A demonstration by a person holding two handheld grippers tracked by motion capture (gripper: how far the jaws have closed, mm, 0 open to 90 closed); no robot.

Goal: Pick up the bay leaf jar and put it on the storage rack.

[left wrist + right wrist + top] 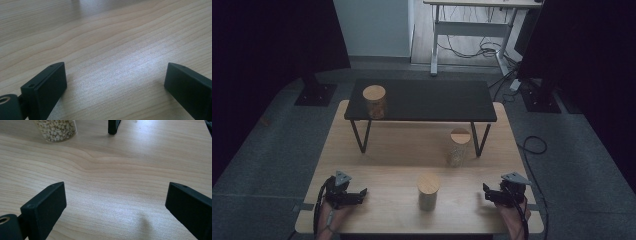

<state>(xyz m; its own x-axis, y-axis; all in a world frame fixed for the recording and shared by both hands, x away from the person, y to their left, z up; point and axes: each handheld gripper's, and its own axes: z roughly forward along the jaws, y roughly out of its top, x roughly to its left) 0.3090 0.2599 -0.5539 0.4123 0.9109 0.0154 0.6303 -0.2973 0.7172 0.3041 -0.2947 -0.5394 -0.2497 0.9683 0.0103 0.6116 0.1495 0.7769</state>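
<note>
Grippers rest at the near edge of the bench [362, 165], one at each side, both released and holding nothing.

Left gripper [357, 196]: jaws spread wide over bare wood, as the left gripper view confirms [115, 87]. It points inward toward the centre, a ready stance that leaves a straight path to the nearest jar.

Near jar [428, 192]: upright with its wooden lid on, between the two grippers and apart from both. Its central position lets either hand reach it.

Right gripper [492, 192]: jaws likewise spread, with only wood grain between them in the right gripper view [115, 207].

Second jar [458, 146]: farther back, just beside the right leg of the black shelf [422, 100], upright; its pale, grain-like filling shows in the right gripper view [56, 130].

Third jar [375, 101]: on top of the shelf at its left end. This probably marks the shelf as the destination, though the dim view leaves that uncertain.
</note>
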